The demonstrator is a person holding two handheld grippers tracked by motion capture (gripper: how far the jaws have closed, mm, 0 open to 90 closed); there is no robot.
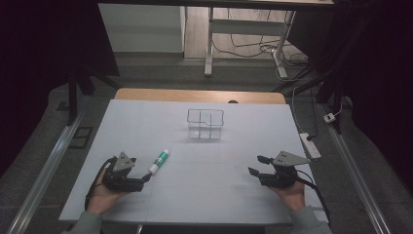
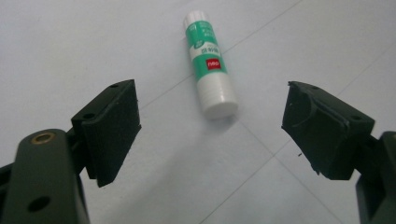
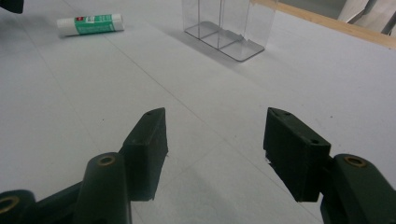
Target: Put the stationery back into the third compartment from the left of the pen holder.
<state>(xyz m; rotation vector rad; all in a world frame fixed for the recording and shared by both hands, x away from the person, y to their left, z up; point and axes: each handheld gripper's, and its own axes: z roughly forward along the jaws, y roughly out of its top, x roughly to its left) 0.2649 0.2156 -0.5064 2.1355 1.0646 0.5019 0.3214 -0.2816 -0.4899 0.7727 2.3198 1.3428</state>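
Note:
A green and white glue stick [image 1: 159, 161] lies flat on the white table. My left gripper [image 1: 145, 178] rests at the near left with its tips just short of the stick's near end. In the left gripper view the glue stick [image 2: 208, 64] lies ahead of the wide-apart jaws of the left gripper [image 2: 210, 135], which hold nothing. My right gripper [image 1: 257, 165] sits at the near right, open and empty. In the right gripper view the right gripper [image 3: 215, 149] faces the glue stick [image 3: 91, 24] at far left and the clear organiser [image 3: 229, 23].
A clear plastic organiser [image 1: 205, 124] with compartments stands upright at the middle of the table, toward the far side. The white table sheet [image 1: 204, 190] has a wooden edge [image 1: 195, 95] at the back. A power strip [image 1: 310, 145] lies off the right edge.

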